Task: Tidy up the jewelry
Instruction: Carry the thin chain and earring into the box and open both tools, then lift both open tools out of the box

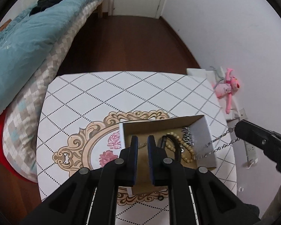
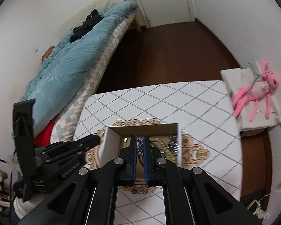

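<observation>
Silver chain (image 1: 213, 147) hangs taut from the right gripper (image 1: 236, 129), trailing over the wall into the cardboard box (image 1: 159, 125). Right gripper's fingers pinched narrow on the chain; links show between the pads in its own view (image 2: 139, 146). Box sits on the white diamond-patterned table (image 1: 95, 93), holding a beaded bracelet (image 1: 185, 150). Left gripper (image 1: 142, 144) above box, fingers narrow, nothing held. Pink plush toy (image 1: 226, 90) beside the table.

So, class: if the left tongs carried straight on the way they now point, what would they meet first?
Probably the inside of the open cardboard box, near the thin gold chain seen between the left tongs; depth is unclear.
</observation>
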A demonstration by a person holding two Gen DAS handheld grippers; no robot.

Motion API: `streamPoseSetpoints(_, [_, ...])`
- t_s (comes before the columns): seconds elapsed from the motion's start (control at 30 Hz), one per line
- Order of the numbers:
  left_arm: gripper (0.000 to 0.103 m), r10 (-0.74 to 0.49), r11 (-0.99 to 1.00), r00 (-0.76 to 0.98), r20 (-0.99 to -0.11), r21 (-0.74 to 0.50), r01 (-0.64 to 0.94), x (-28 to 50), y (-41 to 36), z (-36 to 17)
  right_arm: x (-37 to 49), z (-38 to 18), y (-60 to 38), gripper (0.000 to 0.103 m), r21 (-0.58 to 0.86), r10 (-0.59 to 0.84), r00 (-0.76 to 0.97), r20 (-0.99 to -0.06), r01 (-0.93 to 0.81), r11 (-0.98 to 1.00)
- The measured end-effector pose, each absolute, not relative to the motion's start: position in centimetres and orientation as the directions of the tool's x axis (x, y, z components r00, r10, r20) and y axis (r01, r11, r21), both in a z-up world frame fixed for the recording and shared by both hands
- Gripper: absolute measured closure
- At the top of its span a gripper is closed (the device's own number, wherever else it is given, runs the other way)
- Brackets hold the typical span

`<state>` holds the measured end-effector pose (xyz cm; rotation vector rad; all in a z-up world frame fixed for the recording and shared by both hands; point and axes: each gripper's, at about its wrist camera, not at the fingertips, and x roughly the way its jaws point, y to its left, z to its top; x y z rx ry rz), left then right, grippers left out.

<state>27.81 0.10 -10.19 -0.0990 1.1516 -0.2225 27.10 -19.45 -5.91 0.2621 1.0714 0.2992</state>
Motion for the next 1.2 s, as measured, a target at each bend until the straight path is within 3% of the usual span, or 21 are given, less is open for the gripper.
streamPoseSetpoints(0.07, [0.092, -0.233, 0.972, 0.366, -0.901, -0.209, 0.105, 28.3, 0.4, -10.5, 27.9, -6.4, -18.7, 0.097, 0.375, 0.388, 0.425, -0.818, -0.118, 0.919])
streamPoseSetpoints(0.13, [0.076, -0.222, 0.975, 0.364, -0.905, -0.203, 0.089, 28.7, 0.9, -10.5, 28.8, -6.9, -17.8, 0.097, 0.393, 0.407, 0.396, -0.823, -0.122, 0.912])
streamPoseSetpoints(0.2, [0.032, -0.186, 0.982, 0.388, -0.903, -0.175, 0.064, 28.8, 1.6, -10.2, 29.9, -7.8, -16.9, 0.096, 0.409, 0.425, 0.35, -0.835, -0.122, 0.904])
streamPoseSetpoints(0.23, [0.028, -0.18, 0.983, 0.398, -0.9, -0.173, 0.053, 28.8, 2.1, -10.2, 30.3, -8.3, -16.5, 0.096, 0.416, 0.432, 0.319, -0.844, -0.12, 0.901])
streamPoseSetpoints(0.37, [0.027, -0.136, 0.99, 0.405, -0.904, -0.139, 0.021, 28.7, 3.4, -10.3, 31.5, -10.8, -16.2, 0.092, 0.444, 0.448, 0.221, -0.866, -0.072, 0.893])
streamPoseSetpoints(0.43, [0.027, -0.107, 0.994, 0.416, -0.903, -0.113, 0.01, 28.5, 3.9, -10.3, 31.3, -11.3, -16.5, 0.072, 0.445, 0.448, 0.214, -0.868, -0.066, 0.893])
streamPoseSetpoints(0.5, [0.023, -0.081, 0.996, 0.428, -0.9, -0.087, 0.006, 28.1, 4.0, -10.3, 30.8, -11.6, -17.0, 0.061, 0.428, 0.431, 0.221, -0.875, -0.062, 0.902])
streamPoseSetpoints(0.57, [0.014, -0.05, 0.998, 0.444, -0.895, -0.055, 0.001, 27.7, 3.9, -10.3, 30.3, -11.7, -17.4, 0.059, 0.379, 0.383, 0.239, -0.892, -0.065, 0.923])
streamPoseSetpoints(0.6, [0.008, -0.032, 0.999, 0.455, -0.89, -0.036, 0.0, 27.4, 3.8, -10.3, 29.9, -11.8, -17.6, 0.054, 0.335, 0.342, 0.255, -0.905, -0.069, 0.94])
streamPoseSetpoints(0.67, [0.0, -0.004, 1.0, 0.48, -0.877, -0.005, -0.001, 26.9, 3.5, -10.4, 29.1, -11.8, -17.9, 0.036, 0.22, 0.231, 0.29, -0.929, -0.073, 0.973])
streamPoseSetpoints(0.73, [0.0, 0.019, 1.0, 0.504, -0.864, 0.023, 0.003, 26.3, 3.0, -10.6, 28.6, -12.1, -18.1, 0.007, 0.114, 0.13, 0.318, -0.939, -0.067, 0.991])
streamPoseSetpoints(0.77, [0.0, 0.023, 1.0, 0.504, -0.863, 0.029, 0.004, 26.1, 2.9, -10.8, 28.2, -12.4, -18.1, 0.003, 0.049, 0.068, 0.329, -0.942, -0.065, 0.997])
streamPoseSetpoints(0.93, [0.0, 0.019, 1.0, 0.499, -0.866, 0.026, 0.008, 25.2, 2.1, -11.1, 27.2, -13.3, -18.6, 0.001, -0.065, -0.043, 0.348, -0.937, -0.051, 0.997])
streamPoseSetpoints(1.2, [0.0, 0.008, 1.0, 0.532, -0.847, 0.018, 0.014, 23.7, 1.3, -9.0, 25.4, -10.7, -19.3, 0.001, -0.041, -0.029, 0.421, -0.907, -0.021, 0.999])
